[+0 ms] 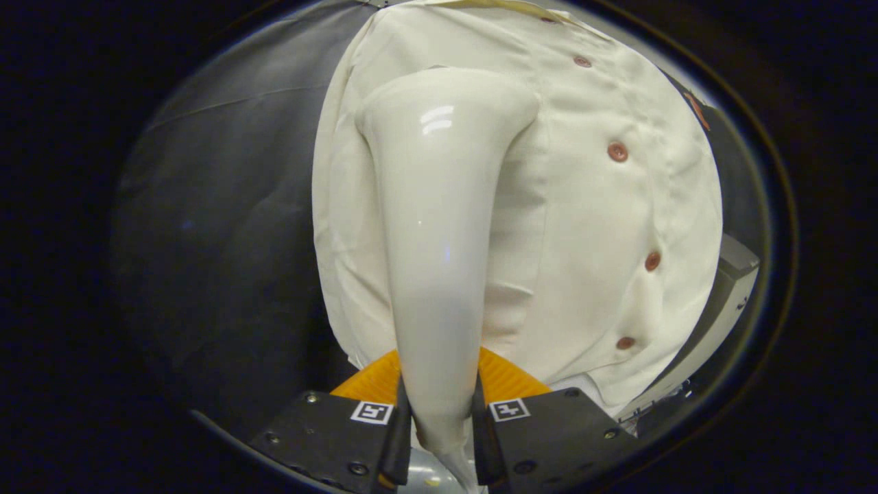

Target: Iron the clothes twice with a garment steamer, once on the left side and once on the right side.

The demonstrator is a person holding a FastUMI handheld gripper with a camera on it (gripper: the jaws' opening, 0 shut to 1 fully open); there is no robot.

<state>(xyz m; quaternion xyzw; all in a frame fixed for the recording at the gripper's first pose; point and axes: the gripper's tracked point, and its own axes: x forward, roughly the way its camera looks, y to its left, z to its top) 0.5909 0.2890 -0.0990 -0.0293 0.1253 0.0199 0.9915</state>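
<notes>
The tongs (439,418) are closed to a narrow gap, both fingers (396,439) pinching the slim handle end of a glossy white garment steamer (439,226). The steamer runs straight ahead from between the fingers, widening to a broad head that rests against a cream shirt (590,226). The shirt hangs beyond the fingers, slightly creased, with a row of reddish-brown buttons (617,151) down its front, right of the steamer. Dark cloth (226,226) hangs to the shirt's left.

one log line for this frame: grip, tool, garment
gripper: shut on steamer | steamer: head against shirt | shirt: hanging, buttoned, steamer left of button row
</notes>
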